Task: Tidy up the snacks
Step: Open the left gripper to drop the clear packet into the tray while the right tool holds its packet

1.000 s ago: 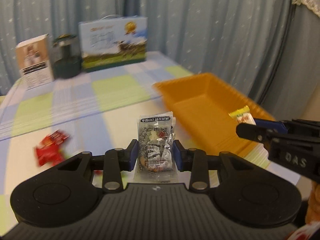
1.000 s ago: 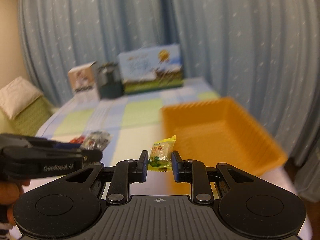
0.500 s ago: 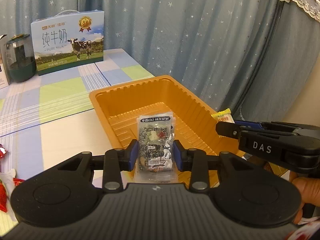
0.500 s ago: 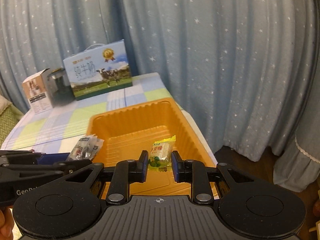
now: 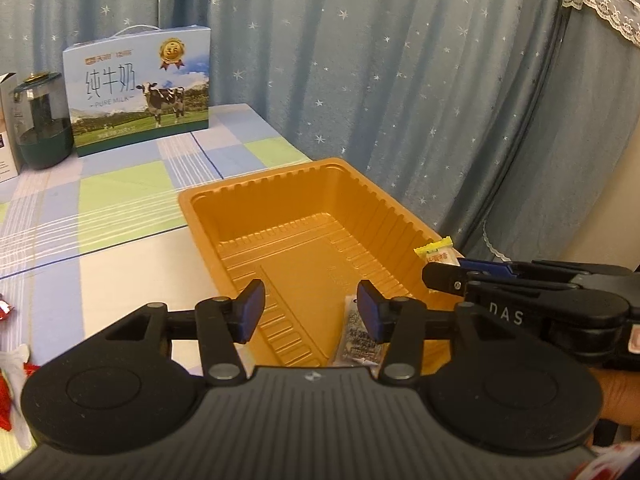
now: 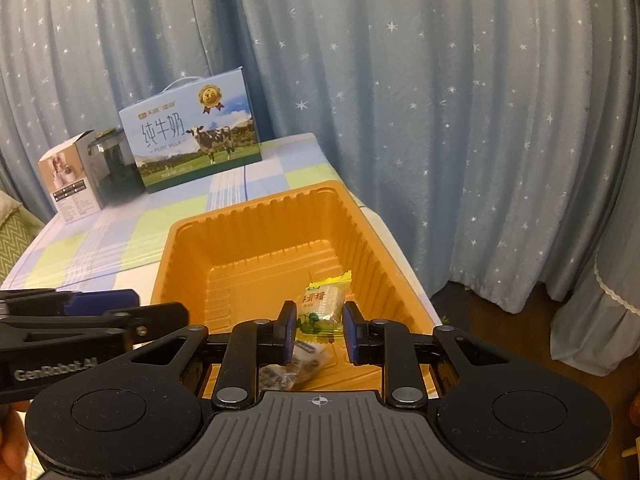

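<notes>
An orange plastic tray (image 5: 280,216) sits on the checked tablecloth; it also shows in the right wrist view (image 6: 256,240). My left gripper (image 5: 310,312) is open above the tray's near end. A clear packet of mixed snack (image 5: 354,340) lies in the tray below its right finger; it also shows in the right wrist view (image 6: 296,368). My right gripper (image 6: 318,330) is over the tray with a yellow-green candy packet (image 6: 322,312) between its pads, jaws slightly parted. The packet also shows in the left wrist view (image 5: 436,254).
A blue milk carton box (image 5: 138,92), a dark green jar (image 5: 40,124) and a small white box (image 6: 70,180) stand at the table's far end. Red snack wrappers (image 5: 8,380) lie at the left. Star-patterned curtains hang behind and to the right.
My left gripper opened and the clear snack packet dropped into the tray. My right gripper moved lower over the tray and its jaws widened a little around the candy packet.
</notes>
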A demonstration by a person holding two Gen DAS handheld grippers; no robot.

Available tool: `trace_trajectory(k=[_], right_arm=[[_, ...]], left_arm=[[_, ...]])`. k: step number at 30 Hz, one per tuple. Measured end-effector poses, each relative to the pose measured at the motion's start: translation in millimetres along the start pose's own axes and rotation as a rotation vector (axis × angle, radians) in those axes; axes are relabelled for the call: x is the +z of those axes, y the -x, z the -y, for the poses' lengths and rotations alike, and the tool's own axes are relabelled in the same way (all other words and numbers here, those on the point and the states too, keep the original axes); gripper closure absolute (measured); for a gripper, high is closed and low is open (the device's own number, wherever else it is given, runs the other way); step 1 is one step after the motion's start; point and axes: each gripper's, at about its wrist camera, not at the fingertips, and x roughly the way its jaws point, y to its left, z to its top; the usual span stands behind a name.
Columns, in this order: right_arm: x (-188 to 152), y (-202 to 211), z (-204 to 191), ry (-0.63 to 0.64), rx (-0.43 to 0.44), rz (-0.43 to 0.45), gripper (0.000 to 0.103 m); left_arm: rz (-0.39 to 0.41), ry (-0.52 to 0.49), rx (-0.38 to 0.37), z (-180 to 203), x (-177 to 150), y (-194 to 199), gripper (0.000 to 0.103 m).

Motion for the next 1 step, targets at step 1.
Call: trace_trajectory(k=[1], right_arm=[[0.0,-0.5,-0.2,-0.001,0.001,0.0,0.078]], left_arm=[[0.002,0.002,0.002,-1.2,-0.5,1.8,0.056]])
